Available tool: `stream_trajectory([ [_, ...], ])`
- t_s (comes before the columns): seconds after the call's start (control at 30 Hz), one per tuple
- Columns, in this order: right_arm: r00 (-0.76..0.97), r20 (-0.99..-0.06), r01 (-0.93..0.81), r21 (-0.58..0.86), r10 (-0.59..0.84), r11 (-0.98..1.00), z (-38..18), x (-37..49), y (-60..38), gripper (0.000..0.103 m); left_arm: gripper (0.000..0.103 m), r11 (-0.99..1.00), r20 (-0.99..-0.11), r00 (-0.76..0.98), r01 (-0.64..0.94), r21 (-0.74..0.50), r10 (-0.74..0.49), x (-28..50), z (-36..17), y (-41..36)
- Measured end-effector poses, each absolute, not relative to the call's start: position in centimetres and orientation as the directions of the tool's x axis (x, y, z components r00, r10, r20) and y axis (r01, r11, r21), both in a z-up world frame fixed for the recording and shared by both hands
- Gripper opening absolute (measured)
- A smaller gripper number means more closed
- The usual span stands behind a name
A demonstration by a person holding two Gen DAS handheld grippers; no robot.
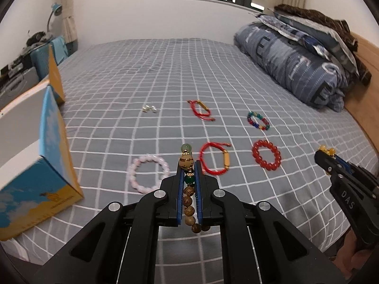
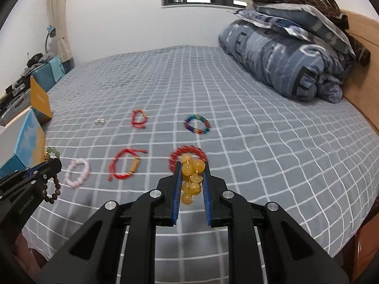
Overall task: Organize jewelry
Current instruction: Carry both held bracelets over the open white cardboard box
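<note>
Here, wooden-bead bracelet between fingers.

The left gripper pinches a wooden bead bracelet above the bed, with pink and red (round-beaded) bracelets lying beyond, box at left.

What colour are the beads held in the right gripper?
Amber yellow beads, clearest in the right wrist view.
</note>
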State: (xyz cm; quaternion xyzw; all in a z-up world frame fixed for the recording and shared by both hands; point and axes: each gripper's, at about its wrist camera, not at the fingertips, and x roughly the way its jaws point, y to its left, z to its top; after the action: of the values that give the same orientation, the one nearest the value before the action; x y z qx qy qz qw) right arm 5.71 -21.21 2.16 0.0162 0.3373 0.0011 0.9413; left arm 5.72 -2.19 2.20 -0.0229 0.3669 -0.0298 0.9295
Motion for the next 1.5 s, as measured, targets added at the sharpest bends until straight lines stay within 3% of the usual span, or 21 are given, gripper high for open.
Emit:
stream_trajectory([
  [0.4,0.782,-0.605,-0.182,0.006,0.148,0.983,7.5,8.6,-8.9,0.015,0.008,0.991,-0.63,0.773,-0.128,-0.036,0.077,4.4,8.0,8.8],
  [0.73,0.759,-0.582,-0.386,-0.043,0.29,0.922,10.1,7.6,5.5,0.015,0.008,0.942,-0.625,0.743,-0.335,-0.038,0.239,0.8,9.9,20.4],
  [1.03,0.689,-0.611,-0.532,-0.061,0.39,0.844,8.7,5.8,16.6,0.015,0.008,0.872,-0.667,0.654,-0.489,-0.013,0.356,-2.8,8.5,28.7],
  [1.5,0.525,-0.767,-0.614,-0.04,0.37,0.789,3.0,7.5,23.6,0.015,0.008,0.817,-0.785,0.498,-0.576,0.018,0.368,-3.0,4.4,34.8],
])
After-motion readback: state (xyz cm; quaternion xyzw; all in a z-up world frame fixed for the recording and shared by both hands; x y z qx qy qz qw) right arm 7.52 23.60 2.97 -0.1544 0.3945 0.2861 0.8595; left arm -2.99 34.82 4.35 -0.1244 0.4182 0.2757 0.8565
